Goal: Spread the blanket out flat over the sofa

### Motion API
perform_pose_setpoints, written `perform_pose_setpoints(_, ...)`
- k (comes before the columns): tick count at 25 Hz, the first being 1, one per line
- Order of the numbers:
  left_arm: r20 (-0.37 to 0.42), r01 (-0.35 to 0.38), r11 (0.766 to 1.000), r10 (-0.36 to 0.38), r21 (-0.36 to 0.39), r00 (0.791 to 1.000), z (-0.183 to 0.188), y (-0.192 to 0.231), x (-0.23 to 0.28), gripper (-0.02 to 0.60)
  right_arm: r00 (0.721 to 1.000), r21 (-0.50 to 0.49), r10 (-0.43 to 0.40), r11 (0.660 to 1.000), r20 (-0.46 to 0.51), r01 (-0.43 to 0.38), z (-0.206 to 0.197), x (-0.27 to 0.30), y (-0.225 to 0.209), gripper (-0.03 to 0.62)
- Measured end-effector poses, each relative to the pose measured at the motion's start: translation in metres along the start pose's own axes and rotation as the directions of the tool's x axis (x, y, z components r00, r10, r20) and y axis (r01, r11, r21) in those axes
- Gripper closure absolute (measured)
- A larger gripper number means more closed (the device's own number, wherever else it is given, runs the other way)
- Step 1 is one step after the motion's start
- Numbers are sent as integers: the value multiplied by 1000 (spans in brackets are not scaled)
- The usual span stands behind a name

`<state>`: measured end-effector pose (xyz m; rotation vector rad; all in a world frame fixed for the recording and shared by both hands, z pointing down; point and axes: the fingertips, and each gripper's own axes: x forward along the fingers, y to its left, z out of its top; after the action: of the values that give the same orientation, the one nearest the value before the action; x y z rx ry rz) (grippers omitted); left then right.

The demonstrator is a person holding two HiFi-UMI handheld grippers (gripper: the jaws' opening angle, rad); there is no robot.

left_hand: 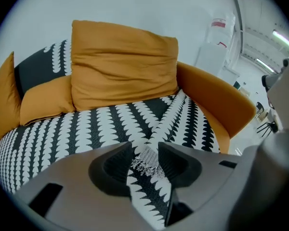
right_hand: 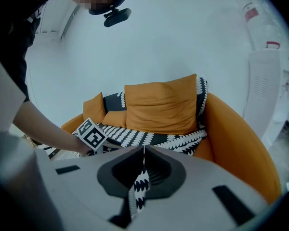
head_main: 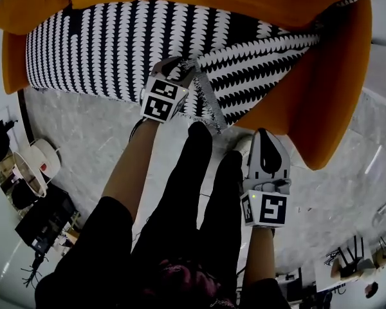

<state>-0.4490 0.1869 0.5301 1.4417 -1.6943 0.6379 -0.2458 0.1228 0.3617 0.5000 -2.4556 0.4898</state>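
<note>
A black-and-white patterned blanket [head_main: 116, 44] covers the seat of the round orange sofa [head_main: 321, 108]. One narrow fold runs diagonally to the front edge and hangs over it. My left gripper [head_main: 183, 66] is at that front edge, and its jaws [left_hand: 144, 150] stand open with the fold of blanket [left_hand: 149, 162] lying between them. My right gripper [head_main: 262, 134] hovers lower, in front of the sofa's right arm. In the right gripper view its jaws [right_hand: 143, 150] are shut on a thin strip of blanket [right_hand: 140, 186] that hangs down between them.
Orange cushions [left_hand: 123, 64] lean against the backrest, and part of the blanket [right_hand: 201, 93] drapes over the back behind them. The person's black-trousered legs [head_main: 193, 192] stand on grey marble floor. White chairs [head_main: 35, 163] and dark gear [head_main: 45, 221] sit left; stools [head_main: 350, 256] lower right.
</note>
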Motion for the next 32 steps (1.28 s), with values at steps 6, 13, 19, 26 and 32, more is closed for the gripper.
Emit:
perform_pose_setpoints(6,-65,37,999,-34,32,997,-15,8,32,430,999,15,-22,1000,-44,23,-20,5,-6,572)
perform_pose_setpoints(13,-148,75,992,-59,106,987,-29,6,53,431,996,41,-56,997,-64,59,-29,11,-12,572)
perform_pose_setpoints(19,-150,96,983,-73,153,986,-25,0,55,502,996,46,-68,996,-60,71,-32,14,-11,572)
perform_pose_setpoints(26,-108,82,991,-71,107,992,-24,-2,43,558,995,48,-93,994,-30,94,-29,9,-7,572)
perform_pose_setpoints(32,-97,59,994,-50,90,994,-4,-6,14,560,995,71,-96,993,1,96,-6,-6,-10,572)
